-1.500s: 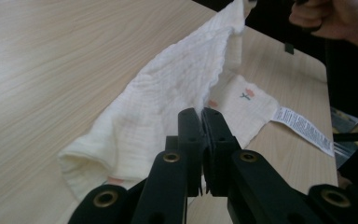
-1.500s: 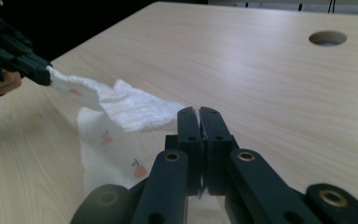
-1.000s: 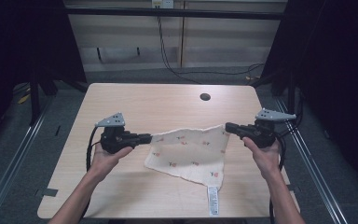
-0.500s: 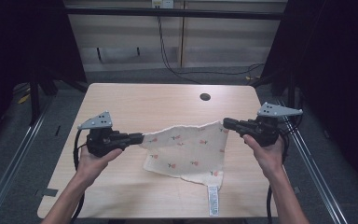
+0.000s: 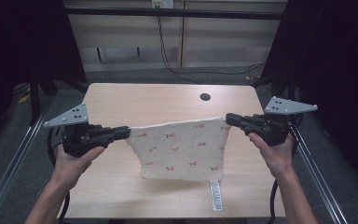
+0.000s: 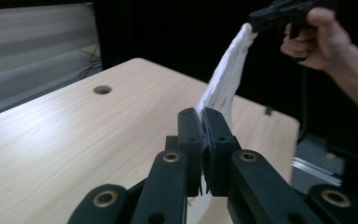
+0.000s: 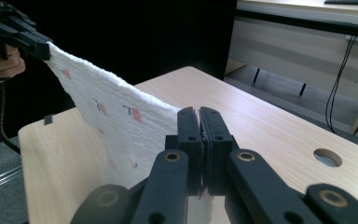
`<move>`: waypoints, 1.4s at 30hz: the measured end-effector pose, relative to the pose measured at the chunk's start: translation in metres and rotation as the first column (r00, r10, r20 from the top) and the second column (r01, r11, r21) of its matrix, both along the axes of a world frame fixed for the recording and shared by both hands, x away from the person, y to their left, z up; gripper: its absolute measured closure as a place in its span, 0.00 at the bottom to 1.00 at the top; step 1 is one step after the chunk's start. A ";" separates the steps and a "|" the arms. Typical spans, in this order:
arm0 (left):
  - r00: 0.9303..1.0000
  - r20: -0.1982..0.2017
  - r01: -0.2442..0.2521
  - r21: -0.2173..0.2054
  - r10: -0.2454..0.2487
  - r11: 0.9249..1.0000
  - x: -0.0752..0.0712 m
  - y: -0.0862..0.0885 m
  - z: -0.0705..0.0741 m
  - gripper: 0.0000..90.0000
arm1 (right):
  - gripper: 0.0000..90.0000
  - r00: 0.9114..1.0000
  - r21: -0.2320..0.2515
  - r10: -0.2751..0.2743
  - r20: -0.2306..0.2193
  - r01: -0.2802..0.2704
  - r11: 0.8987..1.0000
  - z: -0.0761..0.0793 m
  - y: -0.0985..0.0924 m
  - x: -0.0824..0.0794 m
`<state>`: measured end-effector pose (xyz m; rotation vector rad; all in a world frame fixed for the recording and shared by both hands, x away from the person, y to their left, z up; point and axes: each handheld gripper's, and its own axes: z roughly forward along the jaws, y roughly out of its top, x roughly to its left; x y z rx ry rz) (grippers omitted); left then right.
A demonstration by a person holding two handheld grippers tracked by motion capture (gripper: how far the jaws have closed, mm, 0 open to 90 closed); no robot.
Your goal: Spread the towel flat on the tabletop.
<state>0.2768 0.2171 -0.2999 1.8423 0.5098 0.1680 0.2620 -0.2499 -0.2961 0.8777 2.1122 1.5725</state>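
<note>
A white cloth [image 5: 181, 148] with small red flower prints hangs stretched between my two grippers above the wooden table [image 5: 135, 100]. My left gripper [image 5: 125, 132] is shut on the cloth's left top corner. My right gripper [image 5: 228, 119] is shut on its right top corner. A white label [image 5: 216, 194] dangles from the bottom edge onto the table. In the left gripper view the cloth [image 6: 226, 79] runs from my shut left gripper [image 6: 204, 122] up to the far right gripper [image 6: 255, 19]. In the right gripper view the cloth [image 7: 112, 116] spans from my right gripper [image 7: 199, 119] to the far left gripper [image 7: 38, 47].
A round hole [image 5: 205, 97] sits near the table's far right. Metal rails [image 5: 9, 172] run along both sides of the table. Cables [image 5: 168, 56] hang over the floor behind the far edge.
Both grippers have risen and moved apart, lifting the cloth off the table. The cloth now hangs taut between them instead of lying crumpled.
</note>
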 end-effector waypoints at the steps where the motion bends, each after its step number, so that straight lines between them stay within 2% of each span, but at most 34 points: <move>1: 1.000 0.011 0.003 -0.003 -0.003 1.000 -0.002 0.002 0.003 0.97 | 0.98 1.000 -0.008 0.004 0.004 -0.004 1.000 0.003 0.001 -0.002; 5: 1.000 0.023 0.008 -0.021 -0.007 1.000 -0.008 0.006 0.015 0.97 | 0.98 0.999 -0.014 0.011 0.045 -0.011 1.000 0.016 0.007 -0.014; 6: 1.000 0.025 0.001 -0.018 0.000 1.000 -0.009 0.006 0.018 0.97 | 0.98 0.999 0.002 0.022 0.048 -0.022 1.000 0.018 0.008 -0.015; 9: 0.999 -0.018 0.033 -0.064 -0.034 0.997 -0.006 0.005 0.019 0.97 | 0.98 0.998 0.013 0.037 0.051 -0.038 0.999 0.021 0.010 -0.016; 10: 1.000 -0.011 0.023 -0.039 -0.023 0.999 -0.005 0.002 0.017 0.97 | 0.98 0.998 0.009 0.035 0.047 -0.036 0.999 0.018 0.010 -0.014; 11: 1.000 0.003 0.001 -0.002 -0.001 1.000 -0.003 -0.001 0.014 0.97 | 0.98 0.999 0.004 0.027 0.038 -0.027 1.000 0.014 0.010 -0.012; 12: 1.000 -0.011 -0.005 0.013 0.005 1.000 0.001 -0.003 0.008 0.97 | 0.98 0.999 -0.009 0.012 0.032 -0.011 1.000 0.009 0.010 -0.010; 13: 1.000 -0.029 -0.006 0.011 0.007 1.000 0.004 -0.004 0.004 0.97 | 0.98 1.000 -0.026 -0.001 0.023 0.002 1.000 0.003 0.009 -0.007; 17: 0.998 -0.061 -0.023 0.041 0.026 0.999 0.024 -0.008 -0.019 0.97 | 0.98 0.999 -0.011 -0.024 -0.027 0.024 1.000 -0.018 0.003 0.005; 24: 0.991 -0.128 -0.045 0.032 0.049 0.998 0.060 -0.017 -0.046 0.97 | 0.98 0.996 -0.025 -0.059 -0.062 0.058 0.998 -0.035 -0.002 0.022; 26: 0.989 -0.135 -0.053 0.033 0.057 0.998 0.067 -0.022 -0.051 0.97 | 0.98 0.994 -0.028 -0.070 -0.080 0.068 0.997 -0.040 -0.004 0.029; 30: 0.986 -0.146 -0.069 0.044 0.075 0.997 0.081 -0.028 -0.062 0.97 | 0.98 0.990 -0.034 -0.085 -0.108 0.082 0.996 -0.053 -0.006 0.038; 35: 0.978 -0.186 -0.084 0.068 0.095 0.994 0.103 -0.034 -0.080 0.96 | 0.98 0.984 -0.022 -0.104 -0.145 0.102 0.995 -0.066 -0.013 0.049; 38: 0.976 -0.195 -0.083 0.057 0.093 0.995 0.110 -0.039 -0.087 0.96 | 0.98 0.981 -0.023 -0.119 -0.153 0.117 0.993 -0.070 -0.015 0.053; 42: 0.976 -0.201 -0.074 0.076 0.088 0.994 0.117 -0.051 -0.097 0.96 | 0.98 0.976 -0.035 -0.138 -0.170 0.133 0.990 -0.076 -0.021 0.062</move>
